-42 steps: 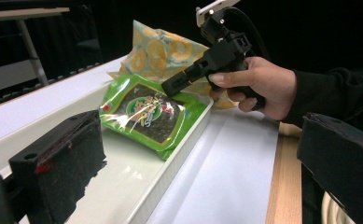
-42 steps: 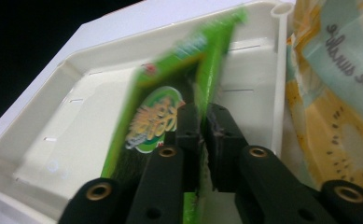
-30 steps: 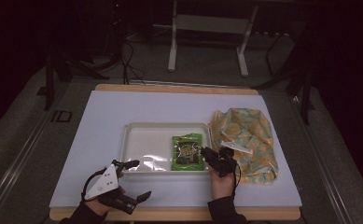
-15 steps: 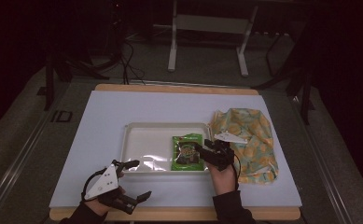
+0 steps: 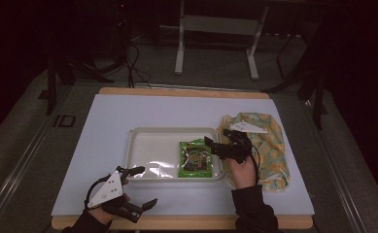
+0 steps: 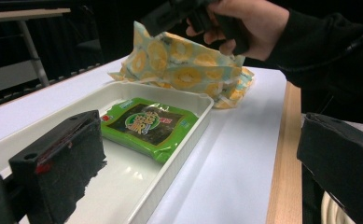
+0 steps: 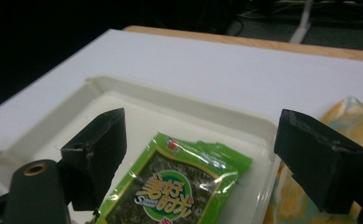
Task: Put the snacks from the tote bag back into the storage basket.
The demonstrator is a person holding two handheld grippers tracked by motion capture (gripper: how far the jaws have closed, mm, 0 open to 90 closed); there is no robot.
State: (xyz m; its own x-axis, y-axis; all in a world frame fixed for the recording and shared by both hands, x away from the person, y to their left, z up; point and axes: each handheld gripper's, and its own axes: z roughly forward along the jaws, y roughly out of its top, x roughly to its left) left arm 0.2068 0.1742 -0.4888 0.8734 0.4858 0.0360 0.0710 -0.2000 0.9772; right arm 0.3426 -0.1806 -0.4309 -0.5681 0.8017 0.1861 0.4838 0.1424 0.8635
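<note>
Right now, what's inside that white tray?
The white tray holds one green snack packet, lying flat at its right end. Whatever lies under the packet is covered.

The right gripper (image 5: 214,146) is held in the person's right hand (image 5: 241,171), whose dark-sleeved forearm comes in from the bottom edge of the high view. Its black body points toward the left of that view, with the grey three-cornered plate on top and a cable trailing down past the wrist. Its jaws have just been opening and now stand wide apart with nothing pressed between the fingers (image 7: 97,154). The left gripper (image 5: 140,187) sits low near the front edge of the bench in the left hand (image 5: 110,203), jaws spread wide and empty, fingers (image 6: 60,165) pointing toward the right.
</note>
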